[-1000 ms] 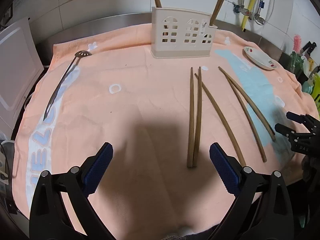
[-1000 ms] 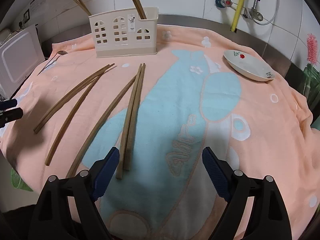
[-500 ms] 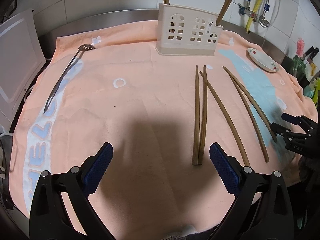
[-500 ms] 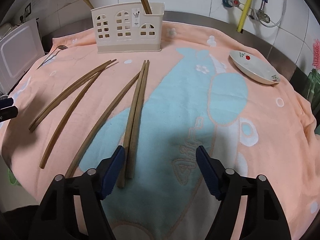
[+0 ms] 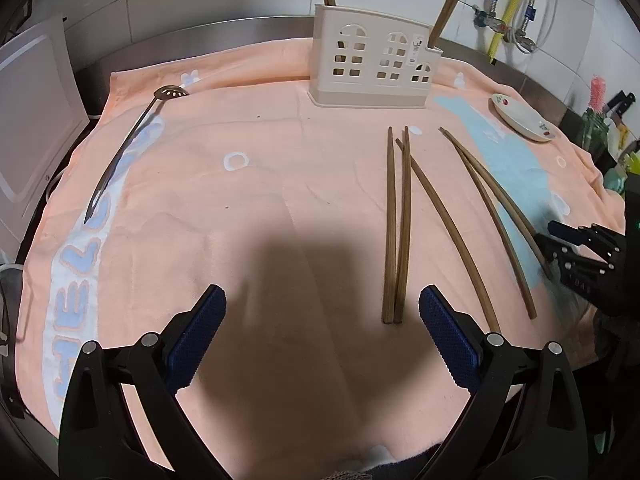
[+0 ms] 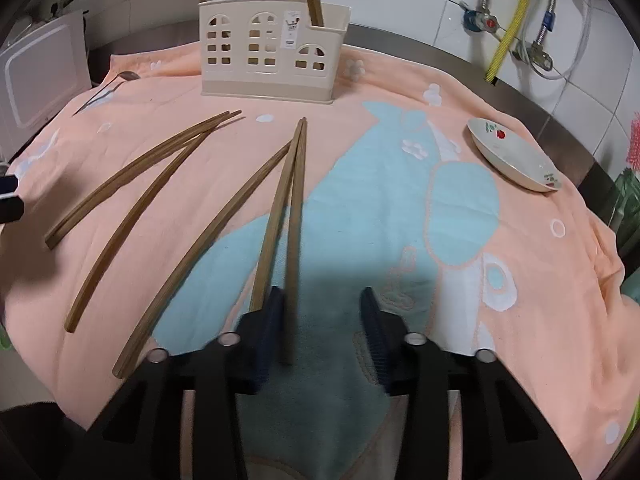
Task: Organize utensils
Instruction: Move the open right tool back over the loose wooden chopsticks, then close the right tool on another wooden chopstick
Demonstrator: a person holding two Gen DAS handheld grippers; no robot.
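Note:
Several brown wooden chopsticks lie on an orange and blue towel (image 6: 400,208). My right gripper (image 6: 320,300) is low over the near ends of one pair of chopsticks (image 6: 290,208). Its jaws are closing. One stick of that pair lies between the fingers against the left pad, with a gap to the right pad; the other runs outside the left finger. My left gripper (image 5: 320,300) hangs open over bare towel. Another pair of chopsticks (image 5: 396,232) ends just inside its right pad. A cream utensil holder (image 6: 272,52) at the back holds a few chopsticks upright.
A slotted metal spoon (image 5: 132,140) lies on the towel's left side. A small white dish (image 6: 512,156) sits at the back right. A white appliance (image 5: 32,112) stands off the left edge. Pipes and hoses (image 6: 520,32) run along the tiled wall.
The right gripper's jaws have narrowed a lot and it has come in over the near ends of the pair, so one stick now lies between its fingers. The left gripper keeps still and open.

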